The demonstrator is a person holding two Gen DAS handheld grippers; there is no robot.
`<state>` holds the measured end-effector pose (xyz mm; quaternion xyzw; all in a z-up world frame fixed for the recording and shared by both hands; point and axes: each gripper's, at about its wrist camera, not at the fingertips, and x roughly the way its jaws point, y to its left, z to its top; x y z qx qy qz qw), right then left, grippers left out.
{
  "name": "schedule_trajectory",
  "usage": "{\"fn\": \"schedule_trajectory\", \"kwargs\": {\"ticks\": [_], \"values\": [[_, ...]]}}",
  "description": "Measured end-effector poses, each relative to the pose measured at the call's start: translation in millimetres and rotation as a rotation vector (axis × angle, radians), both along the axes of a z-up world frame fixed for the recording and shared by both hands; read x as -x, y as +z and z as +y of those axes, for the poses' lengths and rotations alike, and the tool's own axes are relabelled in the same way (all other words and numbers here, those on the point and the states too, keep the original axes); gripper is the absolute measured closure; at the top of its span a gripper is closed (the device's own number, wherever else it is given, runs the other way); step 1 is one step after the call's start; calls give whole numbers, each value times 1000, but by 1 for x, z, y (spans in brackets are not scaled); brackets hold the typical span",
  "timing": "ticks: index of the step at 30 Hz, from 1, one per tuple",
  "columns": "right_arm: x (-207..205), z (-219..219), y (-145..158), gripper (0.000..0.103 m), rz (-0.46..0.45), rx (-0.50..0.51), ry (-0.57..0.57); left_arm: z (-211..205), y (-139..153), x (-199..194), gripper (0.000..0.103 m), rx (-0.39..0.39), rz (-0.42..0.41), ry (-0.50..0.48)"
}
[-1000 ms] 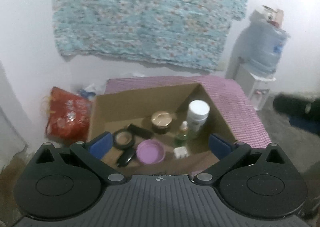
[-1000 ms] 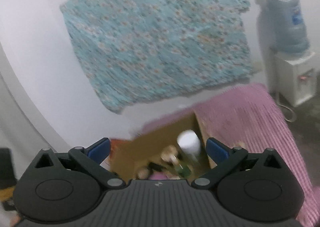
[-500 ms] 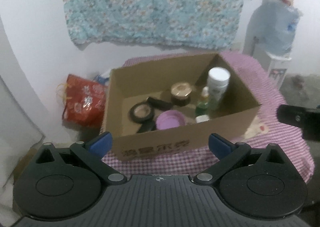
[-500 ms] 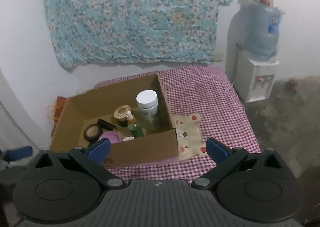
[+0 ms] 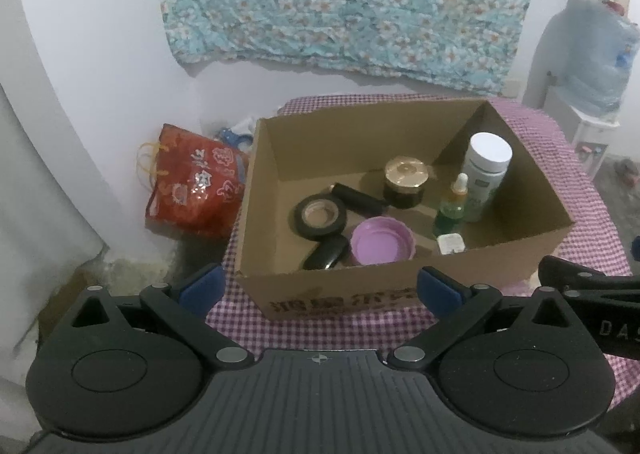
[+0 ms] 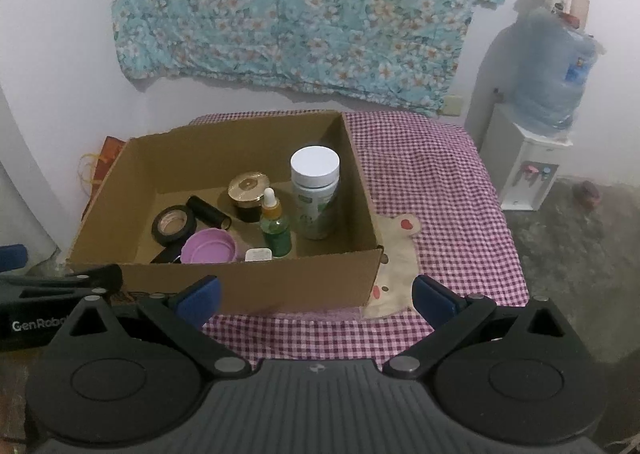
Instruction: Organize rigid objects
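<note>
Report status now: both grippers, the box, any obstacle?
Left gripper open, empty. Right gripper open, empty. Cardboard box holds white bottle, tape roll, purple lid. Nothing blocks.

One cardboard box [image 5: 400, 294] holding what look like eight items; two bottles [image 6: 315, 189] standing.

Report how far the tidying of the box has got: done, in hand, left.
Done: the white-capped bottle, dropper bottle, gold-lidded jar, tape roll and purple lid already sit inside the cardboard box. In hand: nothing; the left gripper and right gripper are both open and empty, short of the box. Left: no loose items show on the checked cloth.
</note>
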<state>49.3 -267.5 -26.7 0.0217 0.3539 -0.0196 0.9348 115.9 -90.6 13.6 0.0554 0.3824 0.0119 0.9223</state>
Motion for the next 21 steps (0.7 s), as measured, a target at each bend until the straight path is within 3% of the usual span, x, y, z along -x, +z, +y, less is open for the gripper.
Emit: {"fn": "schedule_trajectory", "kwargs": {"ticks": [21], "values": [[-11, 3, -1, 0, 15, 23, 14, 1, -1, -5, 1, 1, 2, 4]]}}
